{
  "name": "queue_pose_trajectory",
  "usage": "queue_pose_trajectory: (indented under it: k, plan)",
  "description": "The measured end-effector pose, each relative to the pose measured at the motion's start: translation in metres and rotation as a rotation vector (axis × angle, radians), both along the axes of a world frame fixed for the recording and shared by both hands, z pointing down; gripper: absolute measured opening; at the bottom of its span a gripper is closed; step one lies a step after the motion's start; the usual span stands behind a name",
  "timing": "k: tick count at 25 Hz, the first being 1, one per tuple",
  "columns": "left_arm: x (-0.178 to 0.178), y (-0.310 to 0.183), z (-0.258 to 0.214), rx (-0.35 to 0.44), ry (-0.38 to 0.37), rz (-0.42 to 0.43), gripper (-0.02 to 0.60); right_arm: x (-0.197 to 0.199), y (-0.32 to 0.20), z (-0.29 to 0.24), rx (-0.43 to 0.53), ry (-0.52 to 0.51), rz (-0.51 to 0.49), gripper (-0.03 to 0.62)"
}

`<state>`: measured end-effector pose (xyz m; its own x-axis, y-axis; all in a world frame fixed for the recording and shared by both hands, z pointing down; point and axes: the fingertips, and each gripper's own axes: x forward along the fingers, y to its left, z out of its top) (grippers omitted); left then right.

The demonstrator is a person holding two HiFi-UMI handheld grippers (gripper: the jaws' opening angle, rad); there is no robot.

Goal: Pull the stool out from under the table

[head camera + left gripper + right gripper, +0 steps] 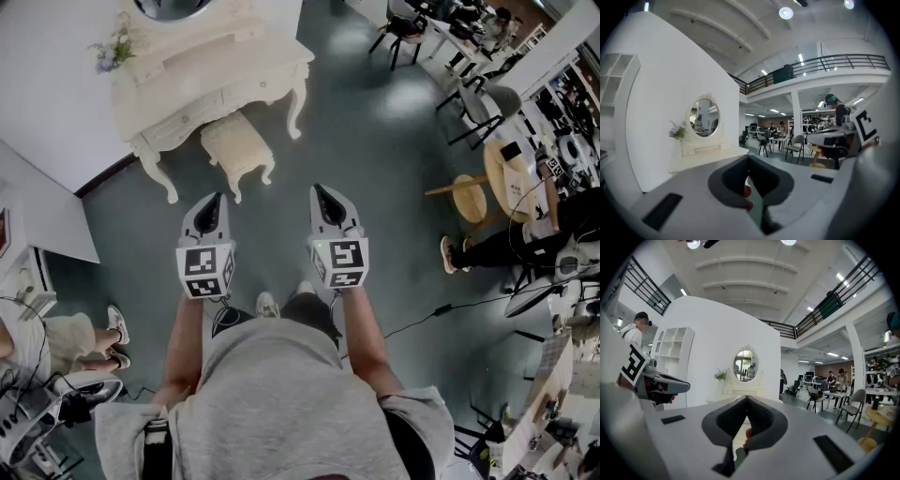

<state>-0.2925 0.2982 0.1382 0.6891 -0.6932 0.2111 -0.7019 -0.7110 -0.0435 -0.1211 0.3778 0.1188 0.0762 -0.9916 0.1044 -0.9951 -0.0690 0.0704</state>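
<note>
— Left tool (215, 201): how do its jaws stand?
— Pressed together with nothing between them; its own view shows the dark pads meeting in a seam. The right tool (320, 192) is the same, closed and empty
— Where are the two?
— Side by side at the middle of the head view, held out roughly level over the grey floor (384, 150), tips toward the top of the frame
— And the stool (239, 145)?
— Upper left of the frame, cream with a padded top, tucked partway under the white bench (234, 66) between its curved legs; its near end sticks out toward the tools
— Any contact?
— None. Both tools are well apart from it, the left one nearer
— What sits on the bench?
— A small bunch of flowers (114, 47) at its left end and an oval mirror (704, 117) at the back
</note>
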Motion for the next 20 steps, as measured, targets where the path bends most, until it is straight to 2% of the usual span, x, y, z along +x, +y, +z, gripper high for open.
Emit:
queue_pose_trajectory:
  k: [12,20]
  plan:
    - [0.000,-0.011,0.000,-0.005,0.008,0.005,0.003,0.000,-0.007,0.000,-0.006,0.000,0.023,0.014]
    - [0.016,-0.036,0.004,-0.009,0.000,0.003,0.003,0.021,-0.031,0.007,-0.011,-0.022,0.023,0.013]
